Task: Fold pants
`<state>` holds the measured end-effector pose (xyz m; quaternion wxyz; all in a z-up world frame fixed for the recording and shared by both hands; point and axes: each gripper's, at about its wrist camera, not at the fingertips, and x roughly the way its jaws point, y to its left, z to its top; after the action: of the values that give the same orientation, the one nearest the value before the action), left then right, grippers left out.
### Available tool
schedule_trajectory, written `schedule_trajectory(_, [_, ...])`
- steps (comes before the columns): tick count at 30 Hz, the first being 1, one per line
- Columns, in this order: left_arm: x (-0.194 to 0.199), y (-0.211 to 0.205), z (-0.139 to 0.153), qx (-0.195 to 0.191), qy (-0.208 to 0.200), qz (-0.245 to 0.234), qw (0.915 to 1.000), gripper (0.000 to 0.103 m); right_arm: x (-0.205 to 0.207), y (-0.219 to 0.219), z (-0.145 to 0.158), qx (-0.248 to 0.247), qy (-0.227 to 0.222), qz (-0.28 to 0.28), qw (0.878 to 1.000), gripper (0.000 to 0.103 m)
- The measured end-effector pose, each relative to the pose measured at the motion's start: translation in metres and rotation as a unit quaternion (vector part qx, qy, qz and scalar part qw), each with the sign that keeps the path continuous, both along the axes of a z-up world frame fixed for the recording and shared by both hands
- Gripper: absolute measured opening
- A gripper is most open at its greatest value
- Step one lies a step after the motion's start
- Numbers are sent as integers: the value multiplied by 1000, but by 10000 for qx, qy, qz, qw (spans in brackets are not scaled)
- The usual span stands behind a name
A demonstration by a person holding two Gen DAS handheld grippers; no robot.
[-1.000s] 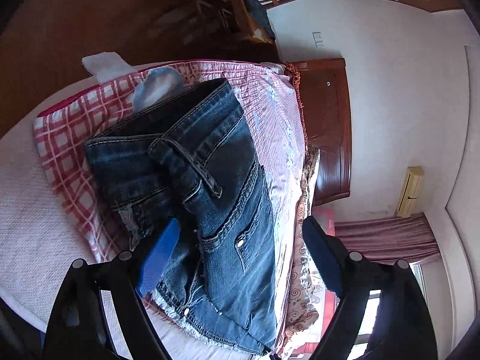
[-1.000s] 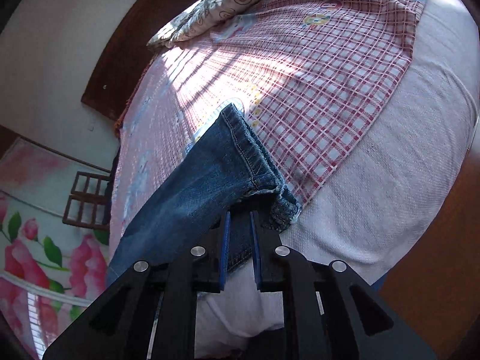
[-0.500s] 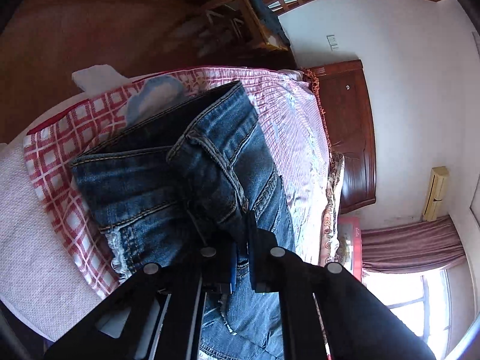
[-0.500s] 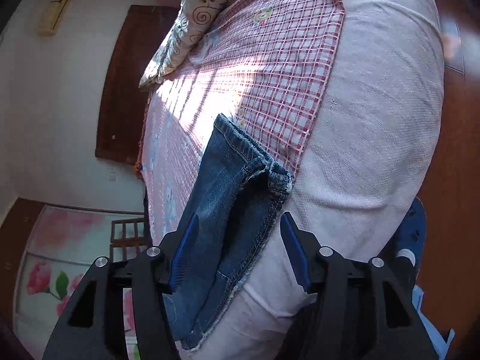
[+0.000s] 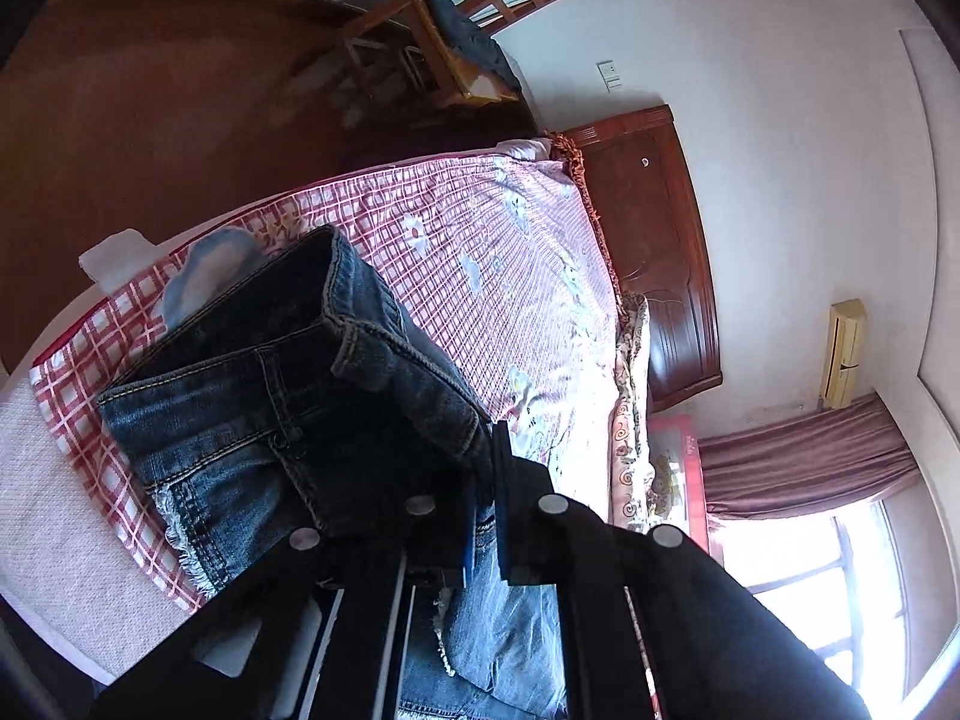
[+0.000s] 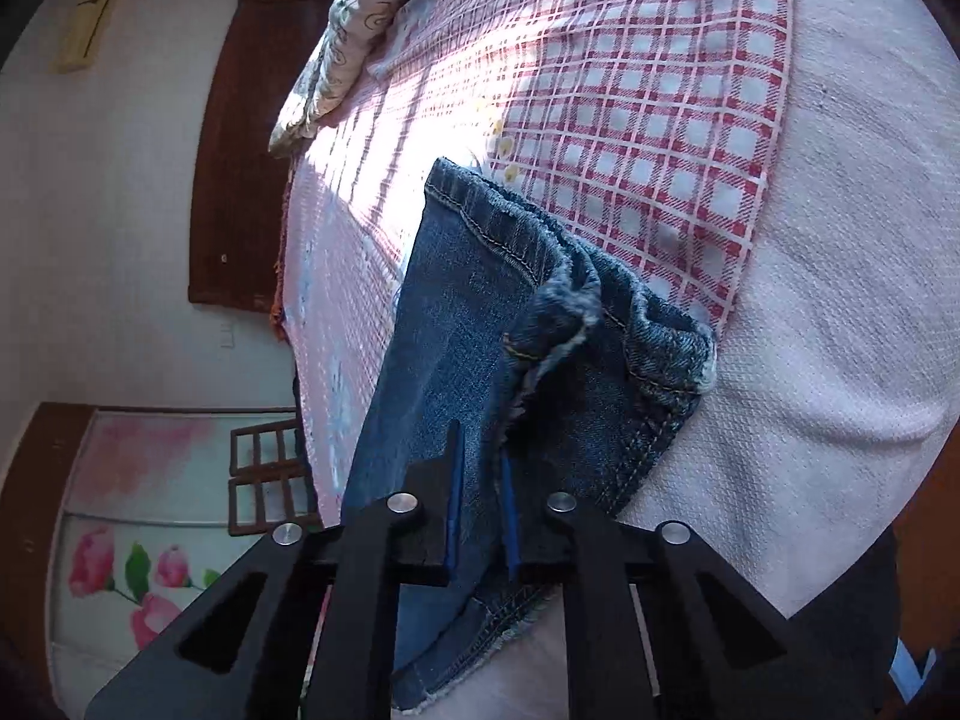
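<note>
Dark blue jeans (image 5: 252, 408) lie on a bed. In the left wrist view their waistband end is lifted and bunched, and my left gripper (image 5: 483, 480) is shut on that denim at the lower middle. In the right wrist view the hemmed leg end of the jeans (image 6: 480, 324) lies rumpled near the bed's edge. My right gripper (image 6: 480, 480) is shut on a fold of this leg fabric, its blue pads pressed close on the cloth.
A red-and-white checked sheet (image 6: 660, 90) covers the pink mattress (image 6: 840, 300). A patterned pillow (image 6: 348, 48) lies by the dark wooden headboard (image 5: 660, 252). A wooden chair (image 5: 468, 30) stands on the brown floor. A bright window (image 5: 828, 600) with a curtain is at lower right.
The left gripper closed on the waistband denim and rose with it. The right gripper let go of the leg hem, opened wide, then closed again on the leg fabric lower down.
</note>
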<state>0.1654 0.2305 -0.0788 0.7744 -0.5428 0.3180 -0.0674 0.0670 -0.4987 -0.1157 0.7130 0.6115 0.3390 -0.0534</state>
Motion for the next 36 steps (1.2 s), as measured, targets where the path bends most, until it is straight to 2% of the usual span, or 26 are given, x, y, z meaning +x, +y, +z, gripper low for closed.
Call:
schedule_trajectory(6, [-15,5,-4,135,-11,2,9999,4,0,-2,31,-415,-212,378,9982,2])
schedule_trajectory(10, [-30,10,-22,106,73,68,9999,4,-14,-12,22,-592,158,460,9971,2])
schedule_trajectory(14, [-49,16,-43,111,281,151,9994,4,-25,-26,-4,-522,453,175,9975,1])
schedule_trajectory(17, [-52,16,-56,157,353,159,9991,4,-27,-23,-6,-288,168,97,9994,1])
schedule_trajectory(19, [-49,14,-63,381,489,136,9980,4,-26,-17,-3,-267,120,173,9994,2])
schedule_trajectory(21, [-47,17,-71,149,479,155,9986,6,-23,-14,-6,38,-55,193,9998,3])
schedule_trajectory(22, [-47,19,-75,71,567,239,9981,13,-20,-12,-5,57,-70,211,9997,11])
schedule_trajectory(23, [-46,22,-78,-33,599,275,9978,28,-18,-11,-4,19,-62,268,9996,14])
schedule_trajectory(25, [-45,24,-82,-160,583,430,9972,45,-15,-6,-4,71,-137,301,9994,28])
schedule_trajectory(26, [-44,25,-82,-211,523,473,9973,49,-13,-6,-5,135,-133,280,9994,29])
schedule_trajectory(28, [-37,19,-75,-2,593,477,9971,49,-9,-4,-7,144,-117,291,9994,29])
schedule_trajectory(29, [-35,16,-72,134,616,448,9970,44,-7,-3,-7,82,-80,329,9994,29])
schedule_trajectory(30, [-34,13,-69,273,612,401,9969,34,-5,-1,-7,14,-68,372,9993,29])
schedule_trajectory(31, [-32,11,-67,437,693,331,9961,11,-3,0,-6,-83,-7,402,9992,18])
schedule_trajectory(32, [-33,11,-64,563,759,345,9949,8,-1,2,-5,-224,99,460,9986,11])
schedule_trajectory(33, [-37,12,-64,482,702,357,9957,8,1,4,-4,-347,173,533,9978,3])
schedule_trajectory(36, [-47,15,-54,442,593,317,9968,7,2,5,-3,-476,335,579,9966,0])
